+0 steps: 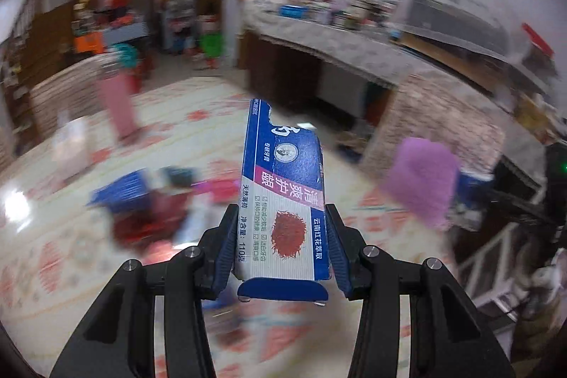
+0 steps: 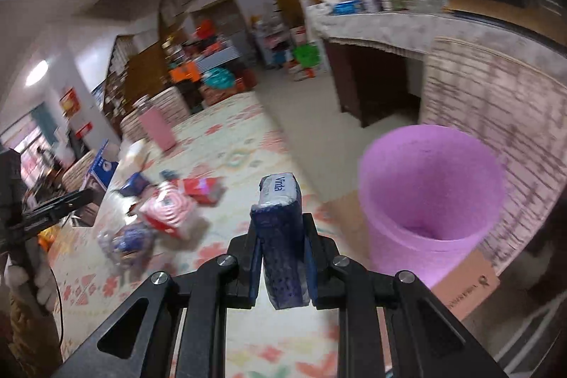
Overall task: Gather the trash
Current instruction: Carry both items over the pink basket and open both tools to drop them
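Note:
My left gripper (image 1: 281, 222) is shut on a blue and white toothpaste box (image 1: 283, 186) that stands up between its blue pads. In the right wrist view my right gripper (image 2: 280, 236) is shut on a dark blue tissue pack (image 2: 281, 236) with a white end. A purple bin (image 2: 432, 197) stands open just to the right of the tissue pack, beyond the table's edge; the left wrist view shows the purple bin (image 1: 423, 179) blurred at right. More trash (image 2: 166, 208) lies on the patterned tablecloth (image 2: 226, 144) to the left: a red and white packet, blue wrappers.
A pink cup (image 2: 156, 126) and a blue box (image 2: 102, 165) stand at the table's far left. A cardboard box (image 2: 464, 286) sits under the bin. A covered sofa (image 2: 496, 108) and a cluttered counter (image 2: 382, 20) lie behind. A gloved hand (image 2: 24, 275) holds the other gripper at left.

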